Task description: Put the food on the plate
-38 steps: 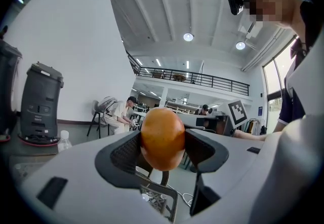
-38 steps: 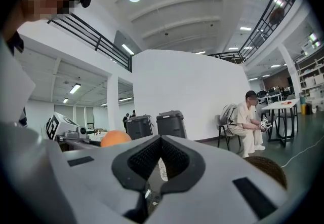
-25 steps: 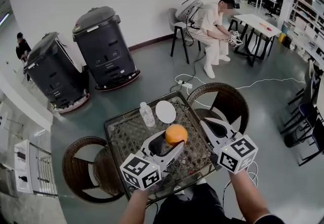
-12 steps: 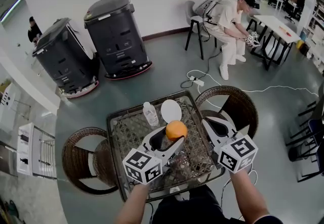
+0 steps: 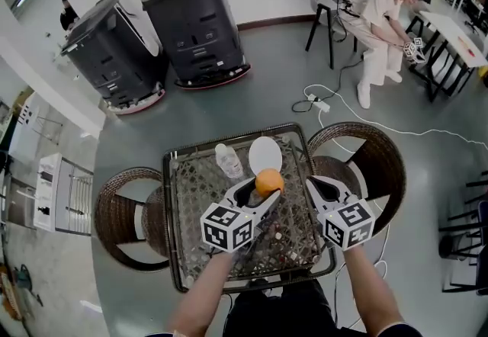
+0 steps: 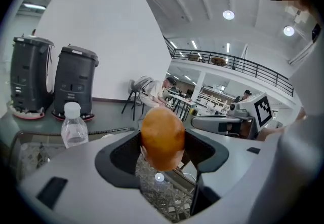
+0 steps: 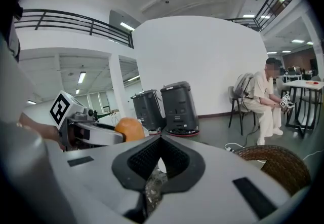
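Observation:
An orange, round food item (image 5: 267, 181) (image 6: 162, 138) is held above the wicker table (image 5: 191, 221), with my left gripper (image 5: 263, 190) (image 6: 163, 142) shut on it. The white plate (image 5: 264, 153) lies at the table's far edge, just beyond the orange. My right gripper (image 5: 314, 184) (image 7: 158, 167) hovers to the right of the orange with its jaws closed and nothing between them. In the right gripper view the orange (image 7: 129, 129) and the left gripper (image 7: 109, 136) show at the left.
A clear water bottle (image 5: 228, 161) (image 6: 74, 126) stands left of the plate. Wicker chairs (image 5: 126, 213) (image 5: 366, 160) flank the table. Two black machines (image 5: 194, 19) (image 5: 107, 49) stand by the wall. A seated person (image 5: 381, 15) and a cable (image 5: 358, 118) are at the back right.
The head view has tilted and pulled back. My left gripper has carried the orange forward, nearer to the plate. The right gripper stayed beside it.

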The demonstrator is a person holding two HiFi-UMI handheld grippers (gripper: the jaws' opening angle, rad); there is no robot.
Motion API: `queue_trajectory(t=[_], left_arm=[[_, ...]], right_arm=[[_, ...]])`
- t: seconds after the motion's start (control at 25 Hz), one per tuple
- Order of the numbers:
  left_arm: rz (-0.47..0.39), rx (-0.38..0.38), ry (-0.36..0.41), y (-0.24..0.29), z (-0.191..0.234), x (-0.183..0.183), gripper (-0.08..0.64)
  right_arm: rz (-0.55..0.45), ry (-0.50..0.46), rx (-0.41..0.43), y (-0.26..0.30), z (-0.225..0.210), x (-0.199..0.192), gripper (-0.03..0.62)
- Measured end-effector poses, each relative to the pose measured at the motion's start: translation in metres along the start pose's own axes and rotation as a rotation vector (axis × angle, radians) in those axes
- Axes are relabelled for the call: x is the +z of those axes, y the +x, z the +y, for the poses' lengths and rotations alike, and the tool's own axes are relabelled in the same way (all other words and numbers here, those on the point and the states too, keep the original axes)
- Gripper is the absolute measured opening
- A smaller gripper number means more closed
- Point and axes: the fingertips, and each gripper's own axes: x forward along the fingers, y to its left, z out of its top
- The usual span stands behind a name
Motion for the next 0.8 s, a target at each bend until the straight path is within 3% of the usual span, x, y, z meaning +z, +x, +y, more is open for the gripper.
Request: queue_trajectory(t=[0.28,0.52,0.8], left_arm=[[0.080,0.089,-0.031,0.057,0.041,-0.034,0.268],[0.106,0.207,-0.115,0.097,0.087,-0.051,0.268],[0.150,0.290,-0.134,0.135,0.126,-0.063,0.268]], right_arm=[[0.155,-0.014,0.052,0.043,-0.037,-0.049,0.006],[0.234,-0.048,0.094,0.073,-0.054,-0.073,0.006],[0.294,-0.094,0.135,0.102,-0.065,-0.096,0.006]])
